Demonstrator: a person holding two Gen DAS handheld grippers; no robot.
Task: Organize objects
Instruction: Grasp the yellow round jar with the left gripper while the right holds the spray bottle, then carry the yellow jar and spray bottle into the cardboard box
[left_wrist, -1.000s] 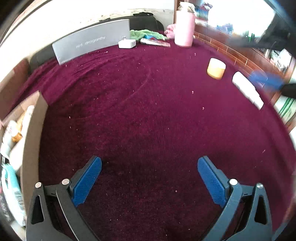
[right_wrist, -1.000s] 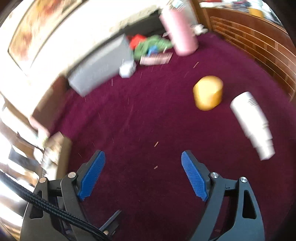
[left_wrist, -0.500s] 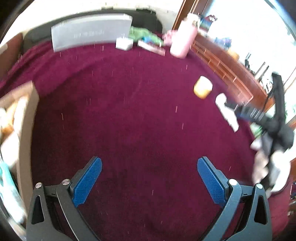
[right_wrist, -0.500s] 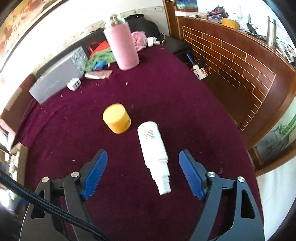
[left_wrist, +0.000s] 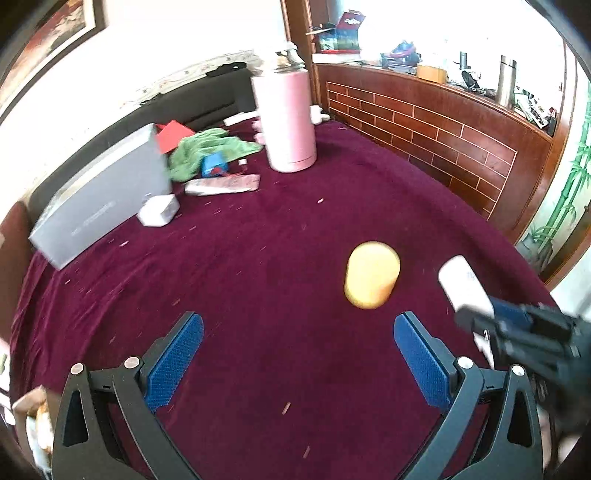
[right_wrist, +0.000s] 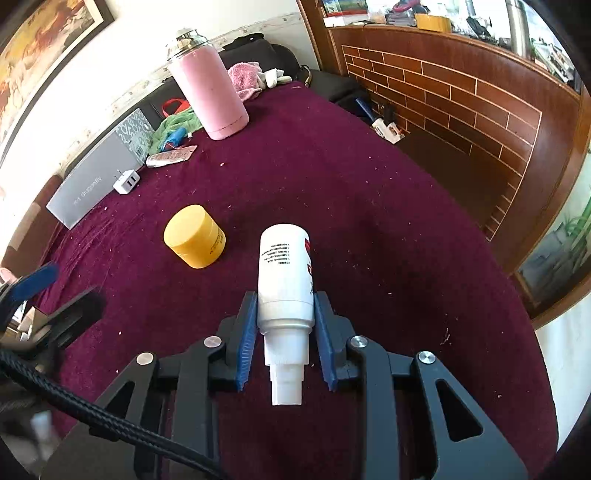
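Observation:
A white bottle lies on the maroon cloth with its cap end toward the camera. My right gripper is shut on its lower body. A yellow jar stands just left of it. In the left wrist view my left gripper is open and empty above the cloth, with the yellow jar ahead to the right. The white bottle and the right gripper show at that view's right edge.
A tall pink flask stands at the back. A grey box, a white charger, a flat packet and green cloth lie at the back left. A brick-patterned wooden wall borders the right.
My right gripper has closed on the white bottle, which lay between its open fingers before. My left gripper has swung right, bringing the yellow jar nearer.

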